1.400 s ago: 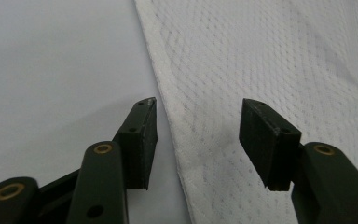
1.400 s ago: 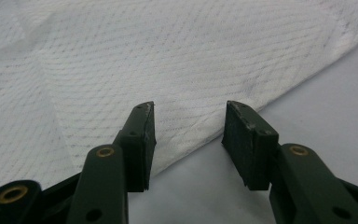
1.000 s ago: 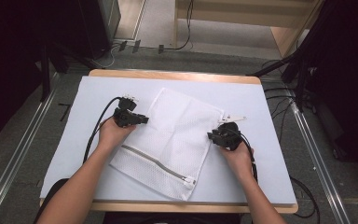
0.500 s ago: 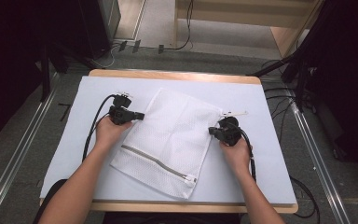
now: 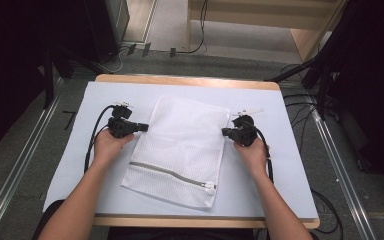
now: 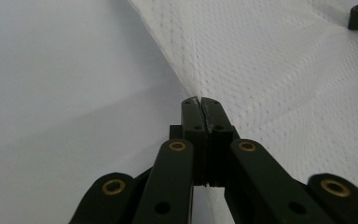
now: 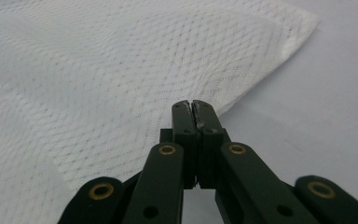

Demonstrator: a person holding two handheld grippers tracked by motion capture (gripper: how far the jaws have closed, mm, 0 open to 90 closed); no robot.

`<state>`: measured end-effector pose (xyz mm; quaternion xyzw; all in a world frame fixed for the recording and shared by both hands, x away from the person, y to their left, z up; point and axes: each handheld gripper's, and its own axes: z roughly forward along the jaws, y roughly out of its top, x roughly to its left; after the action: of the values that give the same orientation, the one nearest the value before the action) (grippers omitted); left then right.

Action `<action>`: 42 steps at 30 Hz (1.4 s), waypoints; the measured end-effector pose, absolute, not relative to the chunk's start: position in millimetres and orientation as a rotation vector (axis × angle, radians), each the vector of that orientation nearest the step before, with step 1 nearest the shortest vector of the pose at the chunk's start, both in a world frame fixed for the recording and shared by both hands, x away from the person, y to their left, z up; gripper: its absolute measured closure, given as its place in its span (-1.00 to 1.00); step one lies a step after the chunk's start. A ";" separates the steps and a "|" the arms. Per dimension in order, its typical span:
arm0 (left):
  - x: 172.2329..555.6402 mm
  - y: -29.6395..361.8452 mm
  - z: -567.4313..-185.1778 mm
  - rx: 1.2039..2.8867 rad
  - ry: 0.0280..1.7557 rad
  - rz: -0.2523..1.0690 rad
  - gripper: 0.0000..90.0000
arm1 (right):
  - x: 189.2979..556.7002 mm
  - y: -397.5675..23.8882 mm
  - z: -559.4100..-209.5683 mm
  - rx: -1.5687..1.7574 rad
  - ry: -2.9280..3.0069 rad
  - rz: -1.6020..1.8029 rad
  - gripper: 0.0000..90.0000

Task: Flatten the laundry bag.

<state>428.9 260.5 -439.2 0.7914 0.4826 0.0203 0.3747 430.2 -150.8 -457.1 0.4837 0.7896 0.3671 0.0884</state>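
A white mesh laundry bag (image 5: 180, 150) lies flat on the table, its zipper (image 5: 170, 173) near the front end. My left gripper (image 5: 145, 126) is at the bag's left edge, and in the left gripper view its jaws (image 6: 200, 100) are shut on that edge of the bag (image 6: 270, 70), with the mesh puckered at the tips. My right gripper (image 5: 224, 131) is at the bag's right edge. In the right gripper view it (image 7: 191, 103) is shut on the hem of the bag (image 7: 98, 84).
A white sheet (image 5: 70, 165) covers the wooden table (image 5: 180, 80). A small white tag-like piece (image 5: 250, 111) lies just behind the right gripper. Cables trail from both grippers, and metal rails (image 5: 20, 170) run along the table's left and right sides.
The bag has turned from a slanted lie to nearly square with the table. Both hands have shifted with it, the right one away from me, the left one slightly leftward.
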 end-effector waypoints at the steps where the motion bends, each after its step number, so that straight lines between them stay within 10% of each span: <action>1: 427.2 261.6 -439.1 2.025 1.237 0.060 1.00 | 433.5 -149.7 -456.5 1.429 2.356 1.091 1.00; 31: 415.1 271.0 -449.9 1.973 1.339 0.111 0.99 | 475.6 -133.6 -459.7 1.422 2.424 1.108 0.99; 42: 413.8 271.4 -441.6 1.984 1.284 0.091 0.31 | 465.1 -142.2 -454.3 1.410 2.410 1.159 0.53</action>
<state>413.8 271.4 -441.6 0.7766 0.5024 0.0355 0.3785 465.1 -142.2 -454.3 0.4656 0.7959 0.3825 0.0590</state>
